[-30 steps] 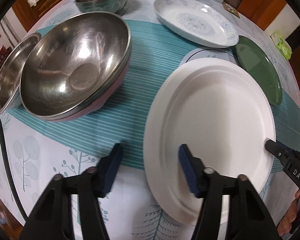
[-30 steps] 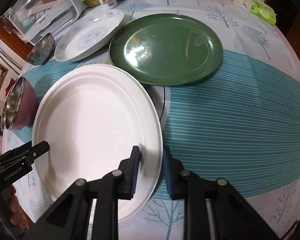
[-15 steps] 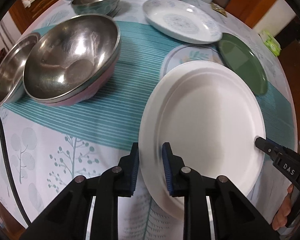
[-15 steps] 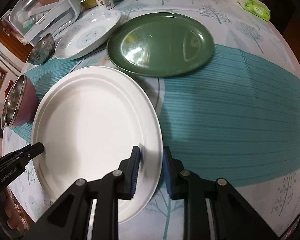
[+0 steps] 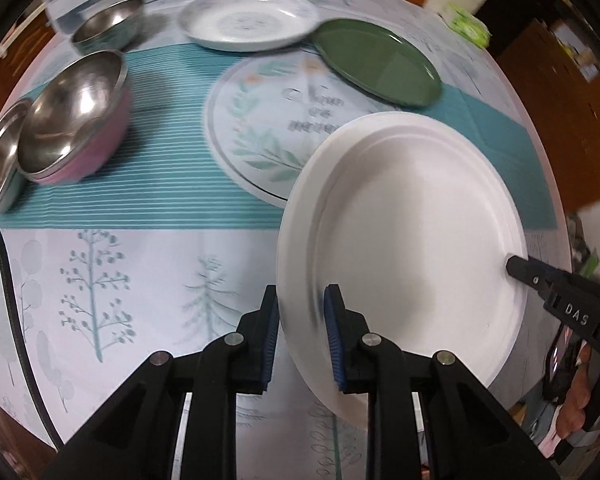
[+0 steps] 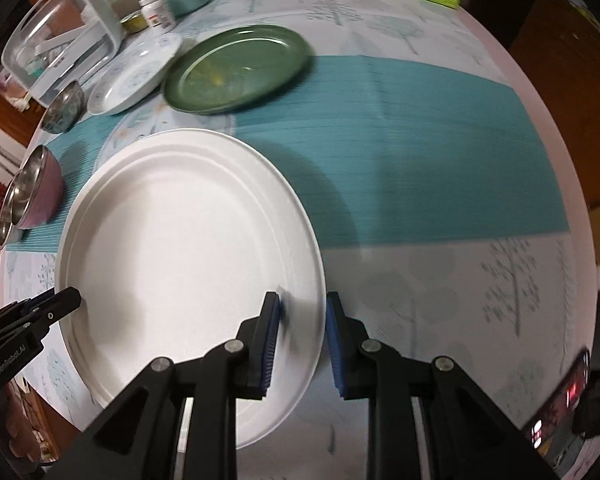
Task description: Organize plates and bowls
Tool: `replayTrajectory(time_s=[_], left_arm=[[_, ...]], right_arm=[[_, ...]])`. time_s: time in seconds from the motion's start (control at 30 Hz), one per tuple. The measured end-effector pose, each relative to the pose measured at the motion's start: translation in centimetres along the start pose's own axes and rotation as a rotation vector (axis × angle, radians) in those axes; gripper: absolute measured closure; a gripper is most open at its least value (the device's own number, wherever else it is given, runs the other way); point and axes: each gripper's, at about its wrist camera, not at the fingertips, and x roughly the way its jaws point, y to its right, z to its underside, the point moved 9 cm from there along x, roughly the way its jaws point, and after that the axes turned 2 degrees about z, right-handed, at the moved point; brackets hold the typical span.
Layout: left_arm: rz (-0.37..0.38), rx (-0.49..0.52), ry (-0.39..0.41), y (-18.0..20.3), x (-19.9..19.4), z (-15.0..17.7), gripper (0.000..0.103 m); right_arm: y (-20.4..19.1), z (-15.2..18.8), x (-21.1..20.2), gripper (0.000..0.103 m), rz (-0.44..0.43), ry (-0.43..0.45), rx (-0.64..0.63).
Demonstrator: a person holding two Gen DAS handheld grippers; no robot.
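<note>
Jaws of both grippers are nearly closed, each clamped on the rim of the white plate (image 5: 412, 240). Left gripper (image 5: 302, 336) pads pinch the plate's left rim; its jaws have just been closing, with the rim between them. Right gripper (image 6: 302, 336) pads pinch the opposite rim. Held this way, the plate hangs clear of the tablecloth (image 5: 132, 256), tilted, above the near right part of the table. A round printed mat (image 5: 268, 120) lies uncovered on the teal striped runner (image 6: 420, 168). Behind it sit a green plate (image 5: 376, 62) and a patterned white plate (image 5: 248, 18). At the left, steel bowls (image 5: 72, 108) are nested in a pink bowl (image 5: 96, 152).
</note>
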Motion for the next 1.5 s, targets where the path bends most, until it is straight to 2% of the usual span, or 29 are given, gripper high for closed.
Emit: replayTrajectory(time_s=[0.3,0.6,0.93,1.5], left_arm=[[0.017,0.066,-0.061,3.7,1.4,2.1,0.082],[0.015,0.120,-0.084,5.9,2.2,3.1,0.081],[0.004,0.125,-0.105,6.0,3.0,3.1,0.081],[0.002,0.127,-0.131,5.9,4.6,2.6,0.081]], right_arm=[[3.8,2.5,0.2,0.080,0.021,-0.017,0.077],[6.1,3.4,0.5,0.080,0.037,-0.028,0.085],[6.8,3.4,1.8,0.079,0.047,-0.056,0.072],[5.4,3.0,4.1,0.076,0.083,-0.087,0.043]])
